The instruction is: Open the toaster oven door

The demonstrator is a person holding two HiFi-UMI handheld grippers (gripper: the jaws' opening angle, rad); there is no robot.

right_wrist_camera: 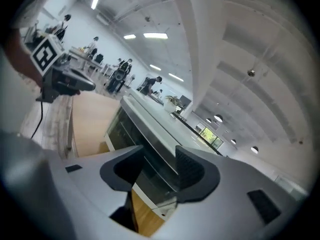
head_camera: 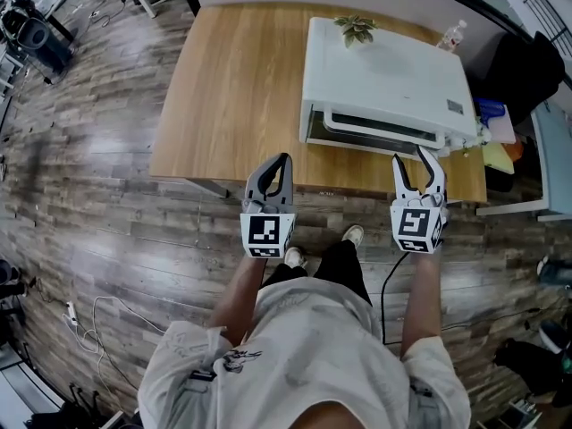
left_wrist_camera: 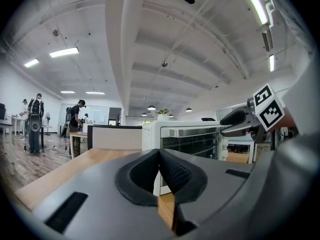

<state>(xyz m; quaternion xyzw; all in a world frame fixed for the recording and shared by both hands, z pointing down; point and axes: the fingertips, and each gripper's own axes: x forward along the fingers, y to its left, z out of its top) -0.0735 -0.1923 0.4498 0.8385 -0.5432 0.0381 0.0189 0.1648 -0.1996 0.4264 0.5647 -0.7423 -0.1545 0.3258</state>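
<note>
**Though nothing is gripped yet, the approach looks set**

Head view: the toaster oven [head_camera: 384, 79] sits near the front edge of the desk [head_camera: 232, 88], door [head_camera: 366, 130] shut, handle [head_camera: 384, 122] across it. Left gripper view: the left gripper [left_wrist_camera: 159, 170] is pinched closed, empty. Right gripper view alone shows the right gripper [right_wrist_camera: 160, 154] parted midway, the handle framed between its jaws, untouched; it should square to the bar before closing.
</note>
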